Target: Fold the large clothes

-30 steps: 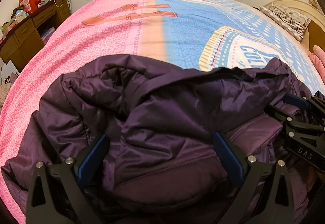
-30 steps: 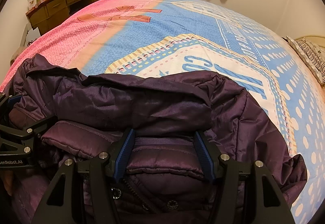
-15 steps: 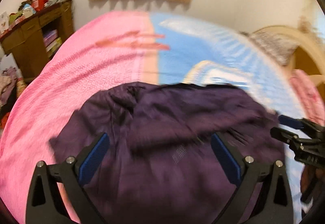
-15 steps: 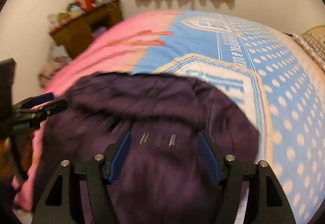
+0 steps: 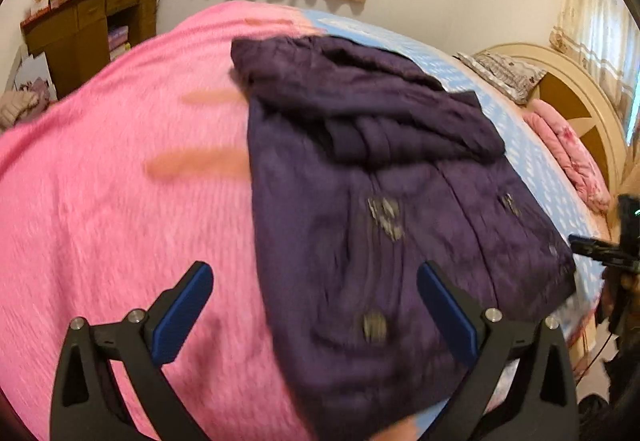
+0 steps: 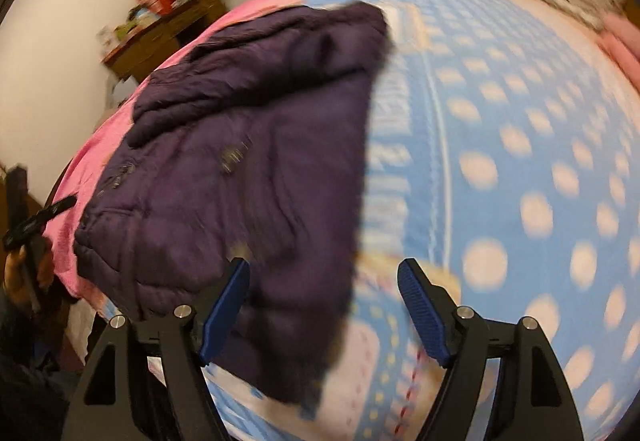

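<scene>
A: Largest element: the bed (image 5: 120, 169), its cover textured pink on one half and blue with pale dots (image 6: 520, 161) on the other. Broad bare cover lies open on both sides of the garment, pink on one side, dotted blue on the other.

B: Next, the purple jacket (image 5: 360, 177), a quilted, slightly glossy padded garment. It lies flat across the seam between pink and blue, hood end bunched toward the far side, lower hem at the bed's near edge. Metal snaps show as blurred flecks down its front.

A: Beyond the bed, a wooden cabinet (image 5: 88, 29) with clutter on top, and a curved headboard (image 5: 568, 89).

B: The left gripper (image 5: 316, 305) has its blue-padded fingers spread wide above the jacket's hem, clasping nothing. The right gripper (image 6: 324, 305) has just been opening; its fingers stand apart over the jacket's edge, the pads pressing on nothing.
</scene>
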Demonstrator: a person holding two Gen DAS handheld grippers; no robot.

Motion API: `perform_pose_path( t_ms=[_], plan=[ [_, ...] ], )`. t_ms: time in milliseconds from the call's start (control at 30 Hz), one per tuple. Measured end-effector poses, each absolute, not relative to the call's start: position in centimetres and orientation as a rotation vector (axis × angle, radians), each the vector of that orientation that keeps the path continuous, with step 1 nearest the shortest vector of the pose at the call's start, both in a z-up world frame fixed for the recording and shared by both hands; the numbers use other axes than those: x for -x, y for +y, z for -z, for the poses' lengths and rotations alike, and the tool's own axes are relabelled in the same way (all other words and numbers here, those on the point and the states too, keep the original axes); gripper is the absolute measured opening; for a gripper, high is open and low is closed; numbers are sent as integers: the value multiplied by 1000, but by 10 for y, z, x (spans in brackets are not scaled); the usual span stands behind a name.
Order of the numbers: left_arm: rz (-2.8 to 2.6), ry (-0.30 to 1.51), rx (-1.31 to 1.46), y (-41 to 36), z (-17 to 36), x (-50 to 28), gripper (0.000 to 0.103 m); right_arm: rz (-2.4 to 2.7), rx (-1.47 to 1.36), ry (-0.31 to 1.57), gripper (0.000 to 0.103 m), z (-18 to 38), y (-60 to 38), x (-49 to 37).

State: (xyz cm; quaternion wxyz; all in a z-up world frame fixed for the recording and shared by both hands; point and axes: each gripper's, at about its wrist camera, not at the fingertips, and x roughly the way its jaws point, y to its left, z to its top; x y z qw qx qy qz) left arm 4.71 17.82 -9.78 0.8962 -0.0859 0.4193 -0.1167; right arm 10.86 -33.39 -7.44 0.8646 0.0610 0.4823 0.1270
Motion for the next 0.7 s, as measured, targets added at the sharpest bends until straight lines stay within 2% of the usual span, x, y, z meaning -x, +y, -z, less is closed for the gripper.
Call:
perform_pose_path(
  t_ms=[100, 267, 367, 500, 600, 667, 700],
  plan=[
    [265, 857, 208, 171, 107, -40, 103, -273, -292, 954, 77, 90, -348, -97],
    [280, 843, 234, 165, 121, -30, 94, -299, -304, 896, 76, 93, -339, -88],
    [284, 833, 229, 160, 129, -22, 93, -360, -310, 916, 62, 100, -323, -85],
    [273, 823, 213, 161, 140, -19, 92, -345, -304, 887, 56, 105, -317, -81],
    [278, 825, 248, 164, 144, -21, 86, -353, -358, 874, 48, 107, -322, -80],
    [280, 823, 240, 159, 141, -22, 77, -363, -367, 864, 44, 106, -320, -80],
    [280, 823, 243, 158, 140, -22, 76, -367, -364, 861, 43, 105, -318, -79]
  ],
)
